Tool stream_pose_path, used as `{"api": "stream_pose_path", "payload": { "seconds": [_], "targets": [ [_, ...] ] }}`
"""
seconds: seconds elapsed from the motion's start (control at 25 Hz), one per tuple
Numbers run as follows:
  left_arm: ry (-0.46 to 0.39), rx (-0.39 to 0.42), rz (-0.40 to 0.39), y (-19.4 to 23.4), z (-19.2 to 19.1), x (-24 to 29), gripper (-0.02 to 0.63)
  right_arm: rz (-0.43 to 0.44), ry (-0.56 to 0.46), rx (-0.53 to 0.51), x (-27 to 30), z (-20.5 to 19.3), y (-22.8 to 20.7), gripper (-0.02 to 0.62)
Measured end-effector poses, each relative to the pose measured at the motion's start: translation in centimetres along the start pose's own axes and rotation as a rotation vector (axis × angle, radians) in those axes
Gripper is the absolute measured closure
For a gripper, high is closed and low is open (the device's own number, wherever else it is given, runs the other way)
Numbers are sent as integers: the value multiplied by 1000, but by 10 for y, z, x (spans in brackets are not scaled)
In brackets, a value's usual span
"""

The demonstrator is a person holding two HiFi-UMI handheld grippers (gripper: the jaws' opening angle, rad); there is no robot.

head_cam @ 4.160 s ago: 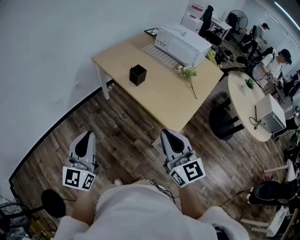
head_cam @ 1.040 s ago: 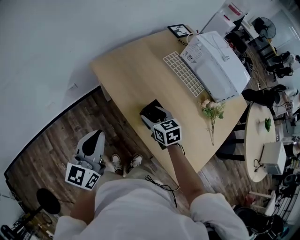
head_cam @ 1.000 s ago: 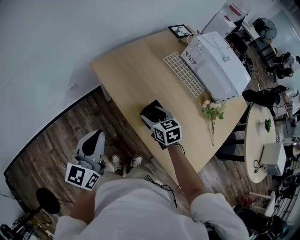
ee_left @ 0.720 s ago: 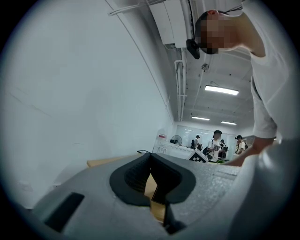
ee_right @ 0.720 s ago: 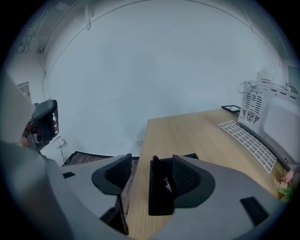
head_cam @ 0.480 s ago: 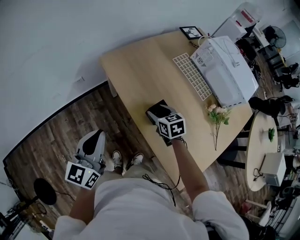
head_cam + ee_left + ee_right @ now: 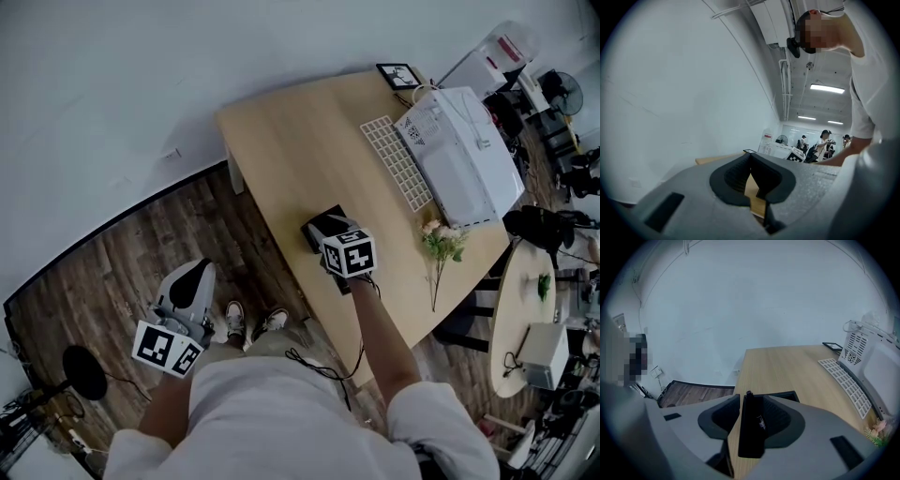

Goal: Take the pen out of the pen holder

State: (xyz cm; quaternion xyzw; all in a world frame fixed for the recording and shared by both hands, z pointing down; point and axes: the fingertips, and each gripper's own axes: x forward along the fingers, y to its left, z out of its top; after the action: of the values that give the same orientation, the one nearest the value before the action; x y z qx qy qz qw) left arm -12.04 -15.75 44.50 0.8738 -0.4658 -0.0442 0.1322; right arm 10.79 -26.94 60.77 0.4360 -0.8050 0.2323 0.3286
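A black square pen holder [image 7: 312, 234] stands near the front edge of the light wooden table [image 7: 291, 141]. My right gripper [image 7: 330, 231] reaches down into it from above. In the right gripper view a black pen [image 7: 751, 432] stands upright between the pads, its tip just above them and the holder's rim [image 7: 785, 394] behind. The jaws have just been closing and now press on the pen from both sides. My left gripper [image 7: 192, 275] hangs over the wooden floor, left of the table, and a narrow gap shows between its bare pads [image 7: 736, 176].
A white keyboard [image 7: 398, 173], a white machine [image 7: 464, 155] and a small picture frame [image 7: 398, 75] sit at the table's far right. A flower sprig [image 7: 439, 246] lies right of the holder. A round table [image 7: 539, 309] and a black chair [image 7: 539, 225] stand beyond.
Four seconds ago both grippers hung over the floor, away from the table. Over the last second the right gripper has stayed at the holder and sunk slightly. The left gripper has kept still.
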Motion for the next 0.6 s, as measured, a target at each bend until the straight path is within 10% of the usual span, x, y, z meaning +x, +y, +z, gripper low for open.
{"api": "stream_pose_path", "payload": {
  "seconds": [0.6],
  "targets": [
    [-4, -5, -15, -3, -1, 4, 594, 0, 10, -37, 0, -3, 5, 503]
  ]
}}
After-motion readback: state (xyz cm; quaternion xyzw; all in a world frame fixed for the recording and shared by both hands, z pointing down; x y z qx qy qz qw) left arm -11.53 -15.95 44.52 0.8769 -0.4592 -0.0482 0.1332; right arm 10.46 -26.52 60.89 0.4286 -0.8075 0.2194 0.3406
